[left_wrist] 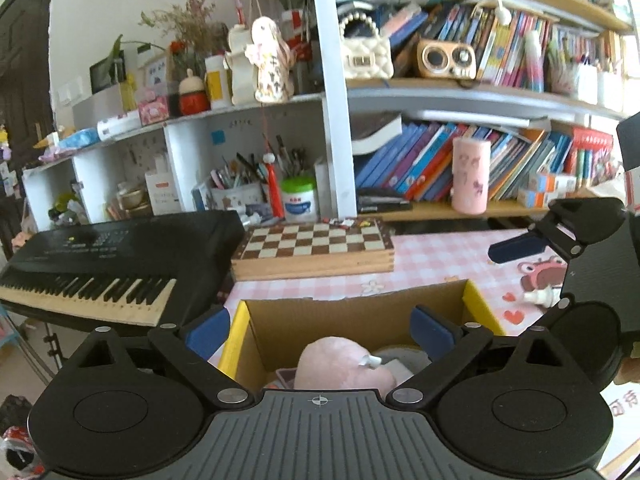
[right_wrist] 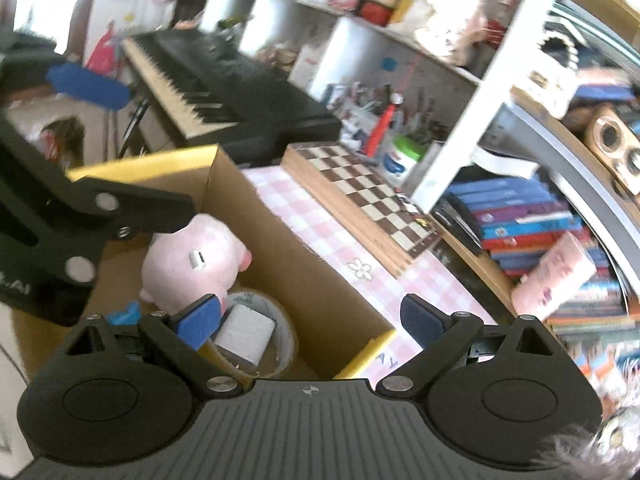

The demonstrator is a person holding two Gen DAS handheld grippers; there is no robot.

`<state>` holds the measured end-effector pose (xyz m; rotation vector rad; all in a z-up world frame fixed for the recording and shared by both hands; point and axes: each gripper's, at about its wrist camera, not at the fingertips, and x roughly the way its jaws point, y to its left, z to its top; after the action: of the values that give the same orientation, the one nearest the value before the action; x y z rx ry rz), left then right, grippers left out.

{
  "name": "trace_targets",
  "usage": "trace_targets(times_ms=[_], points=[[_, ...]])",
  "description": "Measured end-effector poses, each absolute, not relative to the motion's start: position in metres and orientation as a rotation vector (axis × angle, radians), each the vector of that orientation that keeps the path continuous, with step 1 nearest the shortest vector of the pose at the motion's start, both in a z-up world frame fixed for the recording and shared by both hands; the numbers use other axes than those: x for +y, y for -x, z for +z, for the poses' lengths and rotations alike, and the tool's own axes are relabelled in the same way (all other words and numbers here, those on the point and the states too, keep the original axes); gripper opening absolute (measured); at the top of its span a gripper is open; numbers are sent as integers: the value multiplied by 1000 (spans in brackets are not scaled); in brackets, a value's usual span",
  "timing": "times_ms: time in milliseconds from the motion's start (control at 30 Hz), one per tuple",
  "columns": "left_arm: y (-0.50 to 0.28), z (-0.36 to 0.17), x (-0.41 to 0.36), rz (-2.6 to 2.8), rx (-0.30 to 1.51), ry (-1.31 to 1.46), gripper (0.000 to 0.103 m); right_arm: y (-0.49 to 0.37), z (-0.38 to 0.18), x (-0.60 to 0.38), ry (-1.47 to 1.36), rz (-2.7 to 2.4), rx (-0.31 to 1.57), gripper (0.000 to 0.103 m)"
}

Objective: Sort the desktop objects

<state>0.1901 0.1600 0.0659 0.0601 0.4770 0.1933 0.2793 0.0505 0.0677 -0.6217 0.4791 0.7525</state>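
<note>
- One open brown cardboard box with yellow flaps (right_wrist: 296,248) sits on the pink checked tablecloth (right_wrist: 320,220).
- Inside it: one pink plush pig (right_wrist: 192,260), one roll of tape (right_wrist: 280,332) and one white block (right_wrist: 244,334) lying within the roll.
- Left gripper (left_wrist: 320,330) hangs over the box, jaws wide, holding nothing.
- Right gripper (right_wrist: 312,316) hangs over the box's near corner, jaws wide, empty.
- One wooden chessboard (left_wrist: 314,246) lies behind the box, beside one black keyboard (left_wrist: 116,256).
</note>
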Motion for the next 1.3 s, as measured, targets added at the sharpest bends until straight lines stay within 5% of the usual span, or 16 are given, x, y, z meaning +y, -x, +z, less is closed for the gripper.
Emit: trace_targets(times_ms=[1300], points=[[-40, 54, 149, 284, 454, 97, 102, -122, 67, -40, 197, 361, 502, 97]])
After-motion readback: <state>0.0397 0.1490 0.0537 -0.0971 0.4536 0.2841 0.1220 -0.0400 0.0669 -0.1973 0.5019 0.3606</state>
